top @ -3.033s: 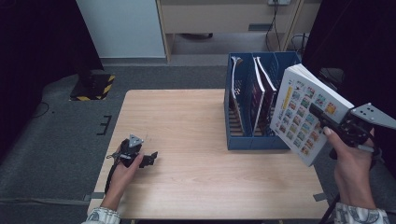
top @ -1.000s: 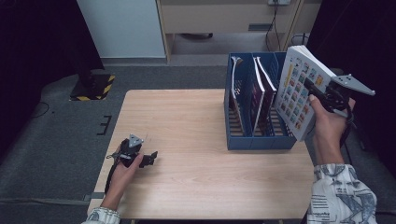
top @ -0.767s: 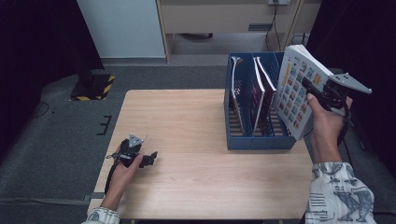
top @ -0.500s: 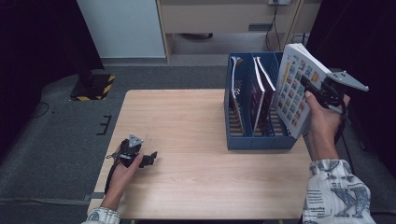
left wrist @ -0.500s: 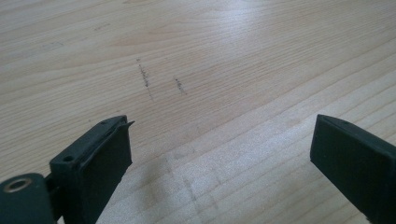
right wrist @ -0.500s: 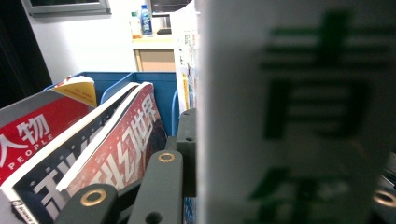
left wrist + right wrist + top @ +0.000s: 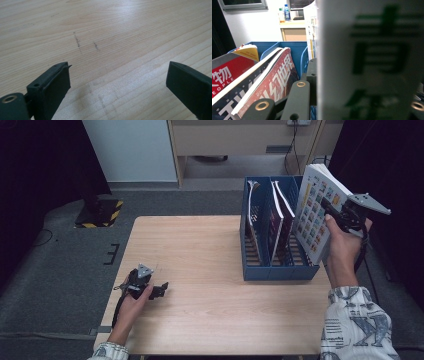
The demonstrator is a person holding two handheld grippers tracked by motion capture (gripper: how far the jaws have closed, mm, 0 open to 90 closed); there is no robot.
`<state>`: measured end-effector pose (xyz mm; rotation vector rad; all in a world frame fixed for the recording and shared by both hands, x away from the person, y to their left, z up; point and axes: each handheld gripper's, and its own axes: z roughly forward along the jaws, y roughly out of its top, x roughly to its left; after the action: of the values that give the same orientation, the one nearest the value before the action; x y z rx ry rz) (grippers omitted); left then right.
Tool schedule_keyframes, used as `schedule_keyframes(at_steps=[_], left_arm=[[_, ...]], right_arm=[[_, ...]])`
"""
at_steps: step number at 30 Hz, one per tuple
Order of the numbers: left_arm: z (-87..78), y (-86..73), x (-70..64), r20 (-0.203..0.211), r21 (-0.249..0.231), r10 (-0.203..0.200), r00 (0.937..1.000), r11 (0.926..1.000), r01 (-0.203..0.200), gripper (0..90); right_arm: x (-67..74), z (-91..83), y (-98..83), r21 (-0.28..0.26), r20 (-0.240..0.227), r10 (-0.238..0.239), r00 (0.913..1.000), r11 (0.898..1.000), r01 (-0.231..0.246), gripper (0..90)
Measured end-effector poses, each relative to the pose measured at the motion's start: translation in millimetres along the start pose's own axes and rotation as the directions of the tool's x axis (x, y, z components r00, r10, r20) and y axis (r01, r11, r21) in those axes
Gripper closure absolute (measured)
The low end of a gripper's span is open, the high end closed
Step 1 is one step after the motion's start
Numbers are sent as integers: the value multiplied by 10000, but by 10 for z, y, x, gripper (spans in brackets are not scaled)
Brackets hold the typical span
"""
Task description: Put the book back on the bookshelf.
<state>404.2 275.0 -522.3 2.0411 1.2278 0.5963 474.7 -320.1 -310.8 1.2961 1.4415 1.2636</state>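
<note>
High view: book point(image 7: 316, 217) clamped in right claw point(image 7: 334, 211) (seemingly upright).

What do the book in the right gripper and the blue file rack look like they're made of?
Book: paper, with a smooth, probably coated cover; printed colour grid, white page edges showing. Blue file rack: looks like moulded plastic, uniform matte blue, with slotted dividers. The right gripper is clamped on the book.

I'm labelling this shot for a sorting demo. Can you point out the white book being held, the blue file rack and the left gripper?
white book point(image 7: 314, 215): high view, middle of its picture-covered front.
blue file rack point(image 7: 280, 272): high view, near front wall.
left gripper point(image 7: 162, 288): high view, between its fingertips.
</note>
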Motion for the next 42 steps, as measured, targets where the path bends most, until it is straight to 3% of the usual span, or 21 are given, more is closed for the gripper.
schedule_keyframes(at_steps=[13, 19, 42], left_arm=[[-1, 2, 6, -47, -51, 4, 10000, 10000, -4, 52], [5, 2, 12, -81, -4, 6, 10000, 10000, -7, 52], [24, -5, 19, -50, 49, 50, 10000, 10000, -50, 52]], right_arm=[[62, 142, -102, -85, 175, -84, 9998, 9999, 85, 739], [56, 199, -153, -121, 123, 75, 9999, 9999, -73, 738], [72, 360, -305, -279, 37, -76, 10000, 9996, 77, 738]])
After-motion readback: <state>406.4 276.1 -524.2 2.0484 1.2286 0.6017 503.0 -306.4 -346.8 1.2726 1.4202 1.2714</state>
